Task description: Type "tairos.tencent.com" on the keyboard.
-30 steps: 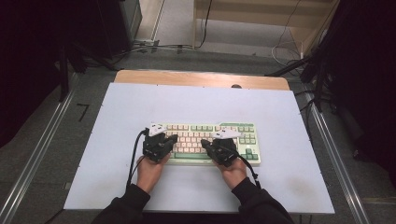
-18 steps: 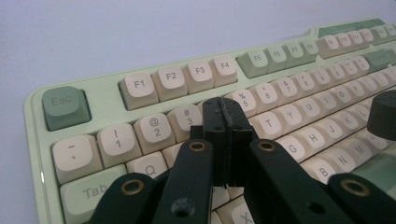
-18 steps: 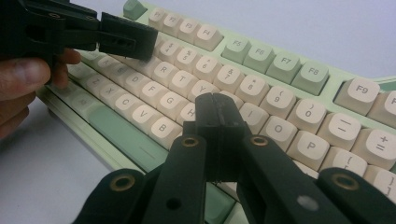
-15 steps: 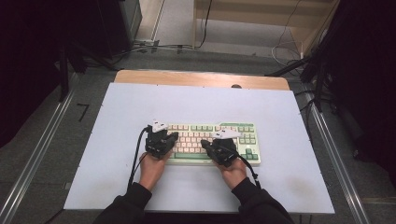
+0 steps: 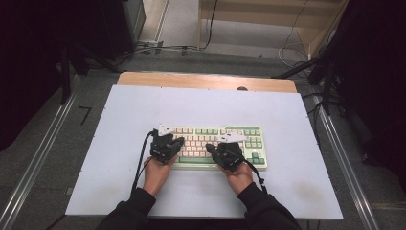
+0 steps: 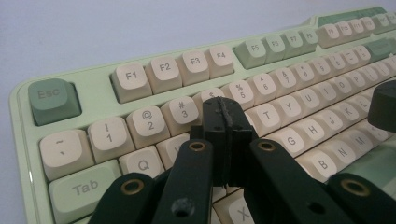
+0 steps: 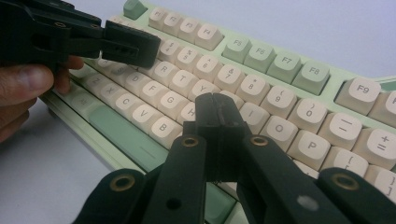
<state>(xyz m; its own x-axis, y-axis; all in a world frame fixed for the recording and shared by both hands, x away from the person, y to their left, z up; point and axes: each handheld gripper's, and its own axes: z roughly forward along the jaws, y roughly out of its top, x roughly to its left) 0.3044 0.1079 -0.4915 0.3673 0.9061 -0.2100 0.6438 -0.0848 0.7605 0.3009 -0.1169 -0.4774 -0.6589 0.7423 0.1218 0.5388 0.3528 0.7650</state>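
A pale green keyboard [image 5: 239,139] with cream keys lies in the middle of the white table top [image 5: 143,108]. My left gripper [image 5: 180,141] hovers over the keyboard's left half with its jaws pressed together. In the left gripper view its tip [image 6: 224,108] sits just above the keys near 4 and R. My right gripper [image 5: 209,147] is over the middle-right keys, also shut on nothing. In the right gripper view its tip [image 7: 216,105] hangs over the keys around H and J. The left gripper [image 7: 128,44] and its hand [image 7: 23,88] show at the upper left there.
A wooden strip [image 5: 206,81] runs along the table's far edge with a small dark knob [image 5: 242,88] on it. Metal rails [image 5: 43,158] flank the table. Cables [image 5: 163,48] lie on the floor beyond. Bare white surface surrounds the keyboard on all sides.
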